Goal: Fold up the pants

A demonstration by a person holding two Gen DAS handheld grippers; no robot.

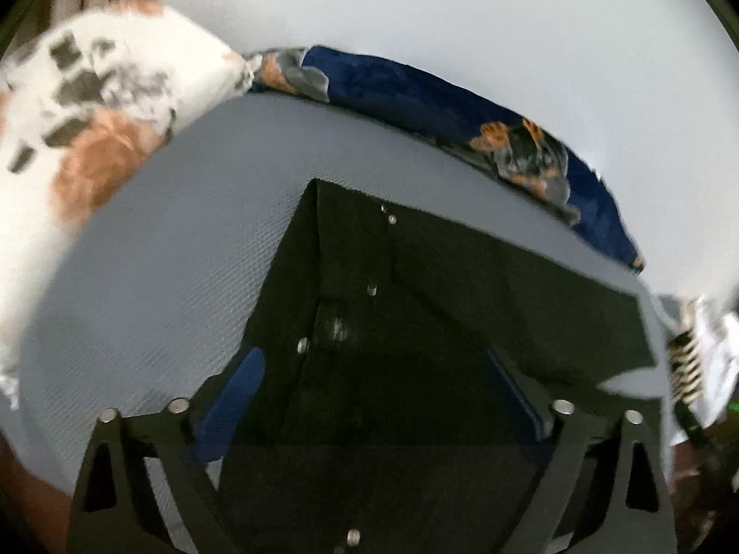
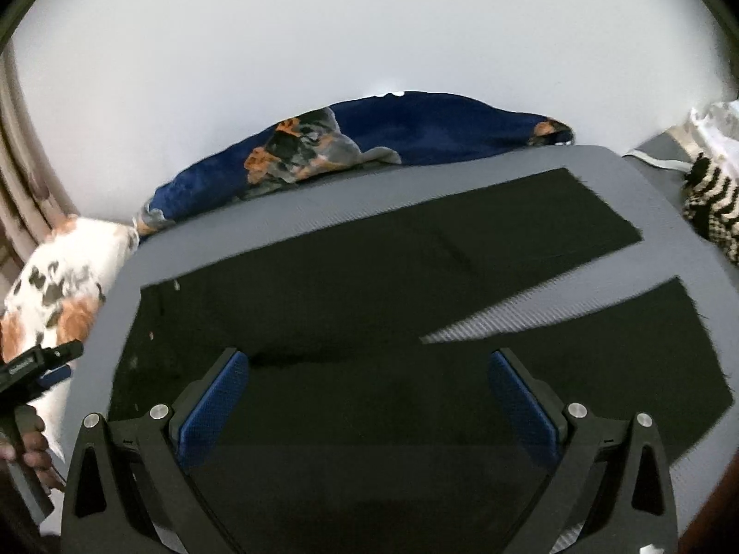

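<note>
A: Where are the black pants [image 2: 369, 277] lying?

B: Flat on the grey mattress [image 2: 600, 161], waistband toward the spotted white-and-orange pillow [image 2: 60, 277], the two legs running away from that pillow and splitting, with a wedge of grey mattress showing between them.

A: And the right hand-held gripper [image 2: 369, 397]?

B: It hangs over the pants near the seat, blue pads [image 2: 212, 411] spread wide with only black cloth below them; nothing is pinched. Whether the pads touch the cloth I cannot tell.

A: The left hand-held gripper [image 1: 383, 397]?

B: Also wide apart, nothing clamped. It sits over the waistband end, closer to the pillow [image 1: 92, 115]; the pants [image 1: 415, 300] show metal rivets and a button under it. Its left pad [image 1: 235, 397] is over the pants' edge beside bare mattress [image 1: 161, 277].

A: Anything beyond the pants?

B: A navy blanket with orange print [image 2: 415, 129] lies bunched along the mattress edge, starting at the pillow.
</note>
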